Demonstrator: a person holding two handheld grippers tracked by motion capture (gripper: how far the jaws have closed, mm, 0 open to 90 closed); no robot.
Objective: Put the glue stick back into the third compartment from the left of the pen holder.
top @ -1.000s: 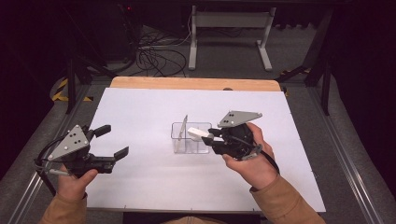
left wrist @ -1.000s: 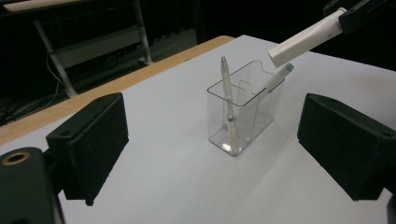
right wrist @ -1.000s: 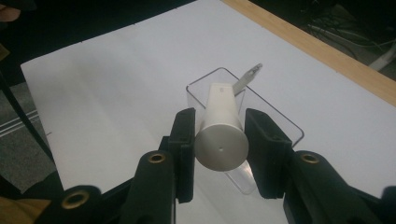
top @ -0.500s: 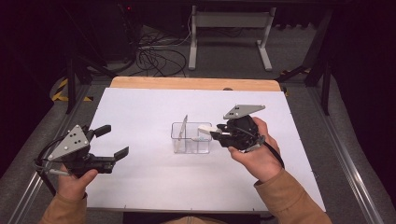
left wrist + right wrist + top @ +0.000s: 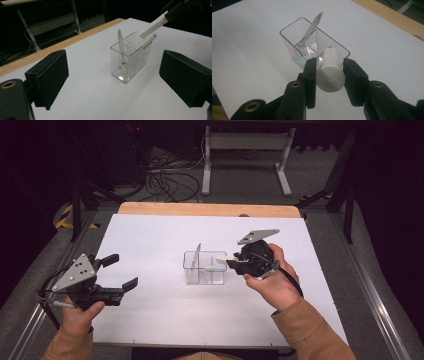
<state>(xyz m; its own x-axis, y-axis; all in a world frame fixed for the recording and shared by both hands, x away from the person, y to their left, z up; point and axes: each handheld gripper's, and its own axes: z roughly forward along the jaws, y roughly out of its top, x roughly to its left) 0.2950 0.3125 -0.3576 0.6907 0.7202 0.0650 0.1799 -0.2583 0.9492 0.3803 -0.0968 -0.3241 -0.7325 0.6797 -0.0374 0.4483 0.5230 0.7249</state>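
I hold the right gripper [image 5: 231, 263] at the right rim of the clear organiser [image 5: 205, 268], its jaws closed on a white marker [image 5: 330, 71] whose front end reaches over the rim of the nearer compartment. The organiser stands near the middle of the white worktop [image 5: 150, 235], with open surface on every side and the wooden far edge [image 5: 210, 209] well apart from it. My left gripper [image 5: 116, 272] rests low at the worktop's left edge, jaws spread wide and holding nothing, with clear room between it and the organiser. The high view gives the margins: a dark floor beyond the right and left edges. The right gripper view shows what that one cannot: the marker's flat butt end between the two pads, and a blue-capped marker [image 5: 303, 60] lying low in the near compartment. The left gripper view shows a silver pen [image 5: 121, 48] leaning upright in the other compartment, and the held marker tilted downward toward the rim.
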